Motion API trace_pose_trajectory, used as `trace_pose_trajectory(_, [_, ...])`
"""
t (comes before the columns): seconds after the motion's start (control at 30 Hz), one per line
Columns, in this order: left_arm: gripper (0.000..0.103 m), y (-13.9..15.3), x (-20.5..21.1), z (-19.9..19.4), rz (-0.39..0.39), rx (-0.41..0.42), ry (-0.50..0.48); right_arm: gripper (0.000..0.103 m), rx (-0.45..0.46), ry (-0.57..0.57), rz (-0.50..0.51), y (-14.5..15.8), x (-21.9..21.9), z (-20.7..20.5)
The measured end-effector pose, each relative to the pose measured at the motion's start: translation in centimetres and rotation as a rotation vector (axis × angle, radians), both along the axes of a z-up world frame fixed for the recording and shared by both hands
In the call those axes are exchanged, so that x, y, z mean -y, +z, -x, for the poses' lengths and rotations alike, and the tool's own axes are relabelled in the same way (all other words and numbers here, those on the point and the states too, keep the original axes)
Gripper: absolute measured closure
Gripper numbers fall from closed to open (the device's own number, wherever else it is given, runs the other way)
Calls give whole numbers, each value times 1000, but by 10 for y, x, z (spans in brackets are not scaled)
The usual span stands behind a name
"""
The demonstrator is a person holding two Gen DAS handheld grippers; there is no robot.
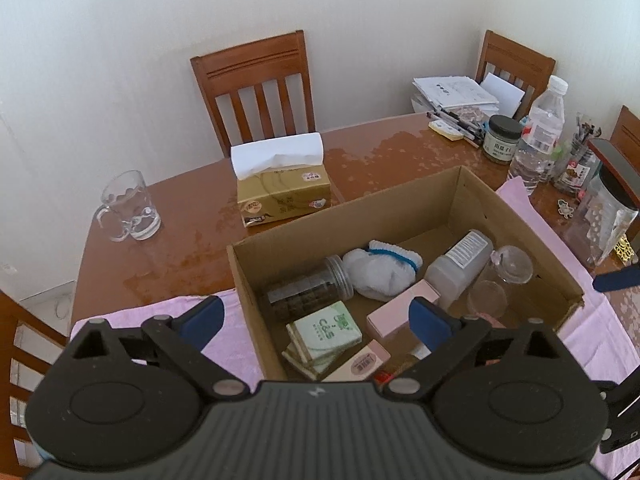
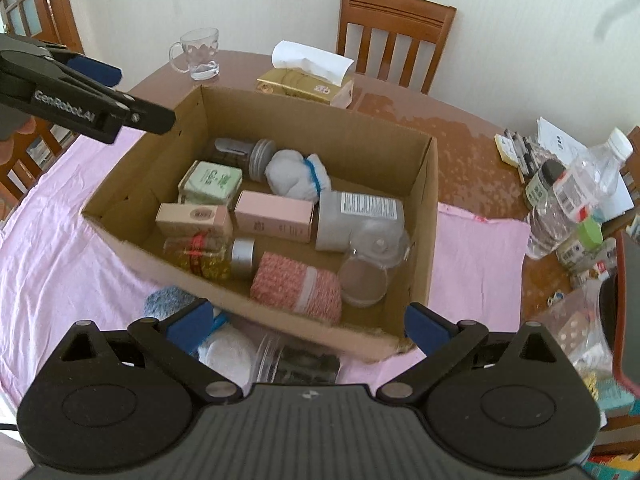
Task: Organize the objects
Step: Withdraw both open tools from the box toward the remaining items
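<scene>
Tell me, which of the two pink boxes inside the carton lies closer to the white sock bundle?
The larger, plain pink box in the middle of the carton. It lies right below the white sock bundle, whereas the smaller pink box with the round label sits further left.

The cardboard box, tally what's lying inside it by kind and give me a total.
Inside the box:
Jars: 2
Cartons: 2
Green packs, stacked: 1 pile
Cloth bundles: 2
White bottle: 1
Clear glass pieces: 2
Total: 10
</scene>
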State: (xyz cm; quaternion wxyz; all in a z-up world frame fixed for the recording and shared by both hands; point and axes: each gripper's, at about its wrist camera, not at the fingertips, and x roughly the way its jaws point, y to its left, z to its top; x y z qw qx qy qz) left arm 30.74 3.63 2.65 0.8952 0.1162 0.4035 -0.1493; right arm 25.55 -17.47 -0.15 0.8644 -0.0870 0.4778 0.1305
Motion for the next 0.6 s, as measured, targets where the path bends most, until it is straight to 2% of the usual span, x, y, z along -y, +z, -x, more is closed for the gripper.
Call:
trace_pose_trajectory(0.07, [3,-2,-2,10,6,14,-3,0,20,-3,-3,-7,0,10])
trace_pose_trajectory(0.13, [3,-5,-4,23,6,26,-11,0,10,-53,11,-16,0,20])
trace_pose_trajectory(0.17, [3,-7,-6,29,9,18,7,0,-8,-77,-3,-19,1,24])
trace_pose_trajectory(0.23, [2,-9,-8,41,33,0,-29,0,-16,-80,-45,-25,2,35])
trace_pose_trajectory(0.3, [2,-13,-8,51,13,-4,-43,0,-19,-121,-24,-30,1,43])
trace_pose_trajectory(0.47, [2,-23,-13,76,6,-13,-44,0,-22,-185,-91,-34,5,57])
trace_pose_trajectory(0.6, [2,-30,-19,93,6,-2,-59,0,-10,-237,-93,-38,5,62])
